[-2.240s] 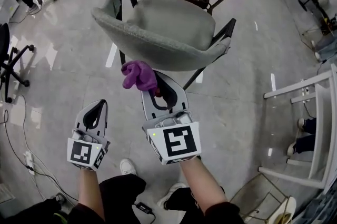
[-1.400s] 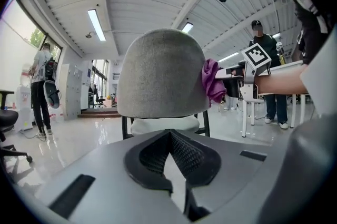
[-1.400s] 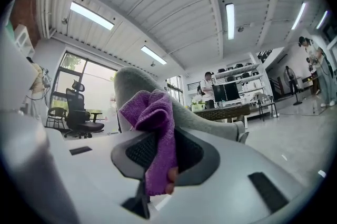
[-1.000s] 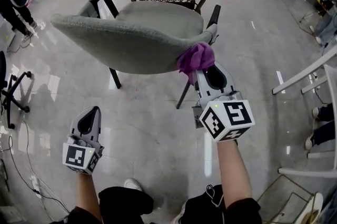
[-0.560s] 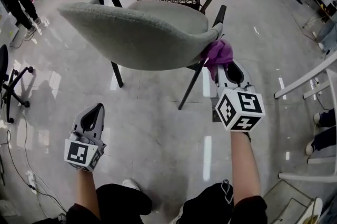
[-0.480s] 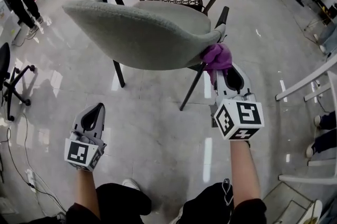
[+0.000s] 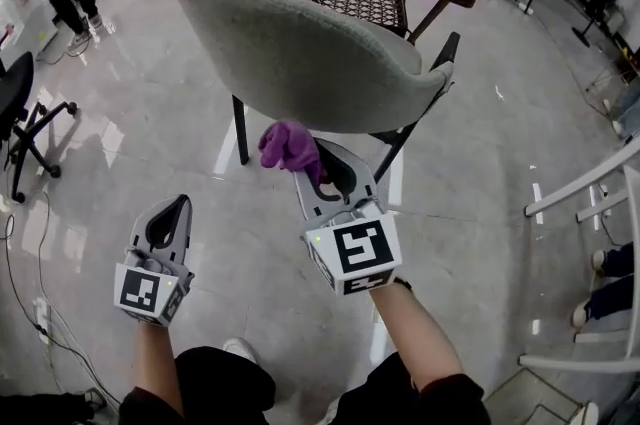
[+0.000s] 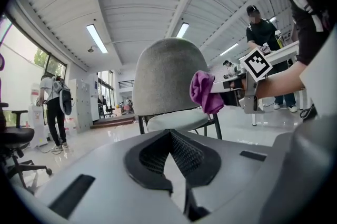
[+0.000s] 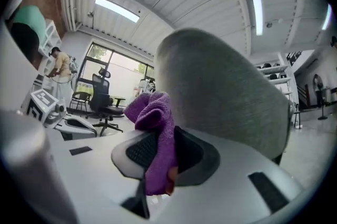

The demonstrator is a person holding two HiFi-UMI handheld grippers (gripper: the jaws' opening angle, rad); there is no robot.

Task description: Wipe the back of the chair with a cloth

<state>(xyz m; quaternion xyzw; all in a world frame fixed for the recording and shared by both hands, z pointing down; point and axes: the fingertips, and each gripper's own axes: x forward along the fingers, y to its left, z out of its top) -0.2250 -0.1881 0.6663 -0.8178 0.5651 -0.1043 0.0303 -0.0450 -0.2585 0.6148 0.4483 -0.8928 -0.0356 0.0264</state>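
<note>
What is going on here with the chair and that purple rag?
A person holds a gripper in each hand behind a grey upholstered chair. The right gripper is shut on a purple cloth, held up at the lower edge of the chair's back; whether the cloth actually touches the fabric is not clear. The left gripper is shut on nothing and is held lower, away from the chair.

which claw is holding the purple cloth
The right claw, the one up near the grey chair back: its jaws are shut on the purple cloth. The left claw hangs lower, away from the chair, shut with nothing in it.
</note>
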